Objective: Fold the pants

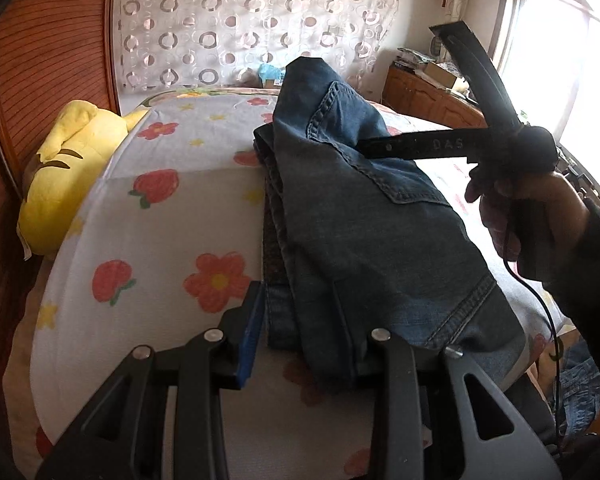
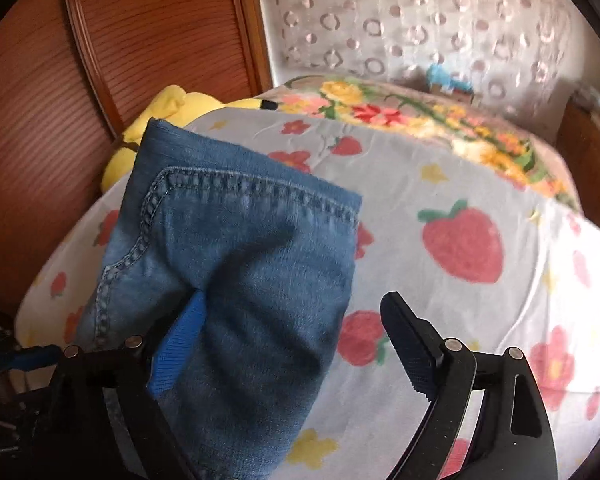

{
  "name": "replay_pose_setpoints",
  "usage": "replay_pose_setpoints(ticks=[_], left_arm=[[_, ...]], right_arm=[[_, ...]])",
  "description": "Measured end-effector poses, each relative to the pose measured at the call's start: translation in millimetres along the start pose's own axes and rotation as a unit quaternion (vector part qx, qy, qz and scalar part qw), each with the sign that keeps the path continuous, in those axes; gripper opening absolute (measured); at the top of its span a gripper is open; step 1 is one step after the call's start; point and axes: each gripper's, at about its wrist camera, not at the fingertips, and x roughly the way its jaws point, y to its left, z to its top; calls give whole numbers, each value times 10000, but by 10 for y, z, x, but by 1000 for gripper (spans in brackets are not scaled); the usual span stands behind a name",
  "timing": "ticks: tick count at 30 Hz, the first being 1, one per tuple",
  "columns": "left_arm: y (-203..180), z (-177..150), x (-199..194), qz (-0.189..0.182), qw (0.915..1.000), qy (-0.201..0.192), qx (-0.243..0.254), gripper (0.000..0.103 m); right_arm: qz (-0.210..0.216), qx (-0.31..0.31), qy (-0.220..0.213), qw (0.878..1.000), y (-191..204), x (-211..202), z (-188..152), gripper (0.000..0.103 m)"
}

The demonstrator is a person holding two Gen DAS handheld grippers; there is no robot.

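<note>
Both grippers, the left gripper (image 1: 296, 328) and the right gripper (image 2: 296, 340), are black linkages with silver pivot screws and blue ribbed pads; the right hand (image 1: 528, 216) wears a dark sleeve (image 1: 592, 264), a thin black cable (image 1: 540, 300) trailing below.

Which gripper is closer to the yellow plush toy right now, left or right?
Left, probably. The left gripper, clamped on the jeans, sits on the side of the bed where the yellow plush toy lies. The right gripper, jaws open, is across the jeans from it.

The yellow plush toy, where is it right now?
The yellow plush toy lies at the left edge of the bed in the left wrist view, wedged against the wooden headboard, well left of the folded jeans.
</note>
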Motion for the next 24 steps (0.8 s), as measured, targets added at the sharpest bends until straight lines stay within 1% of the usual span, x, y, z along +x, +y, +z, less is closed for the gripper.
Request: replay_pose_setpoints(ticks=[5,9,11,14,19,24], left_arm=[[3,36,-9,27,10000,-3,25,32],[1,95,-86,21,10000,-90,-36,32],[-32,132,-152,-43,9998,-183,-38,32],[-85,173,-201,-152,9996,-243,0,32],[-135,166,-100,-145,9998,-102,102,32],[-66,119,39,-185,9998,10,23,32]], right_arm=[[509,236,143,9983,-57,76,-89,90],[609,122,53,9981,-37,35,-143,89],[708,106,42,9974,-24,20,-157,81],[831,153,53,9964,-15,16,-163,74],[1000,293,27,9946,-55,-7,-194,67],[1123,369,5,9930,-134,-15,-208,62]])
